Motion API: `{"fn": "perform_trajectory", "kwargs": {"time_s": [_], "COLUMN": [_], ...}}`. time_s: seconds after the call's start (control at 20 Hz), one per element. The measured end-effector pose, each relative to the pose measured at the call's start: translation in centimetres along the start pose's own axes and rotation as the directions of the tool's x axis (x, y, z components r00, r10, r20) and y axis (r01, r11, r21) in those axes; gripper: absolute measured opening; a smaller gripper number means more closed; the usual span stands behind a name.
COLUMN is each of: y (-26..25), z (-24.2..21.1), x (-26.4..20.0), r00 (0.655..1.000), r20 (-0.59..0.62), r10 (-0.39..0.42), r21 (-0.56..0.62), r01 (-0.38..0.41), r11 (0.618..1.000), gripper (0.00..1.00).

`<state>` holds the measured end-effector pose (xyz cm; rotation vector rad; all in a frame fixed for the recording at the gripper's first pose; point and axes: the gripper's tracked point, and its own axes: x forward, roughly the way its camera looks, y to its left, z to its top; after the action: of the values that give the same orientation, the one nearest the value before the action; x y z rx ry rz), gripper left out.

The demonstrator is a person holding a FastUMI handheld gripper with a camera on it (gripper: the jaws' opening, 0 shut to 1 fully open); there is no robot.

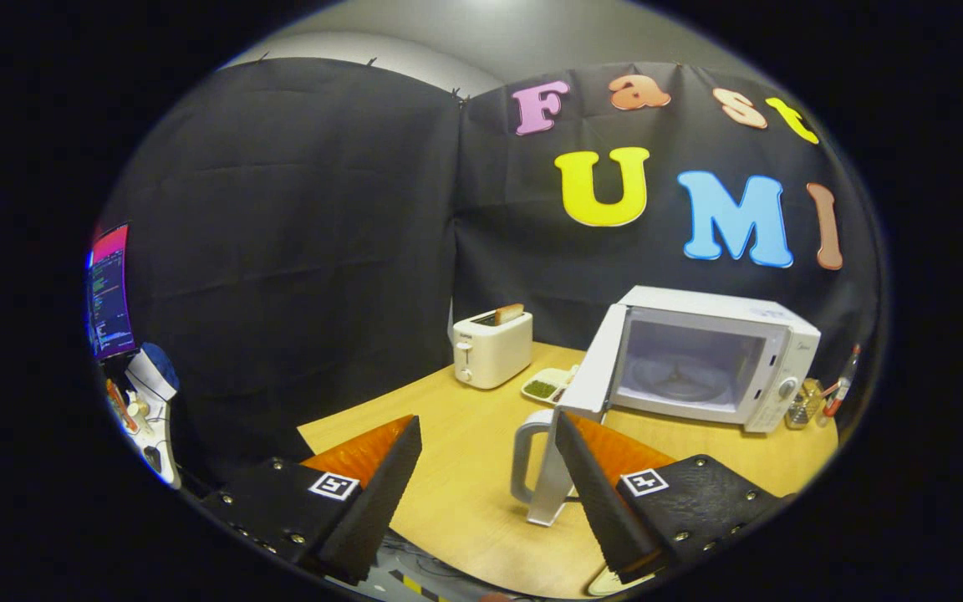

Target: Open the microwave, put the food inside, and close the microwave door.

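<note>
The gripper (488, 435) is spread wide and holds nothing. Bare table (465, 468) shows between its two fingers. The finger (381, 481) on the left hangs over the table's near left corner.

Just ahead of the other finger is the microwave door (569, 418). The door is swung all the way out toward the fingers. Its handle (525, 456) is a pale loop that sticks out on the side nearest the gap between the fingers. That finger is very close to the door, but I cannot tell if it touches it.

Beyond the door sits the white microwave (720, 355), by the right edge of the table. You can see inside it. A round glass plate (682, 380) lies on its floor.

A small white tray (544, 386) with something green on it lies on the table between the microwave door and the toaster. This looks like the food. Part of the tray is hidden behind the door.

The white toaster (491, 347) stands near the far edge of the table, with a slice of bread (508, 313) poking out of the top.

A little glass jar (803, 405) stands just beside the microwave, at the table's far right corner.
</note>
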<state>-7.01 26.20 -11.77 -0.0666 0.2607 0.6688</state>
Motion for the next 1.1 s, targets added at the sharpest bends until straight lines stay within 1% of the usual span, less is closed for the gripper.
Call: {"fn": "perform_trajectory", "kwargs": {"time_s": [0.15,0.35,0.5,0.65,0.85,1.1], "y": [-3.3,-7.5,-10.8,-13.7,-16.2,-17.4], "z": [0.1,-1.2,-3.5,-6.5,-11.2,-16.8], "x": [-1.1,-2.3,-3.3,-4.2,-5.3,-6.1], "r00": [0.997,0.986,0.970,0.946,0.908,0.858], "r20": [0.025,0.005,-0.043,-0.113,-0.219,-0.361], "r10": [-0.079,-0.167,-0.240,-0.305,-0.357,-0.366], "r21": [-0.002,0.033,0.079,0.092,0.104,0.143], "r01": [0.079,0.166,0.243,0.315,0.386,0.438], "r11": [0.997,0.986,0.967,0.945,0.917,0.887], "gripper": [0.98,0.98,0.98,0.98,0.99,0.98]}}
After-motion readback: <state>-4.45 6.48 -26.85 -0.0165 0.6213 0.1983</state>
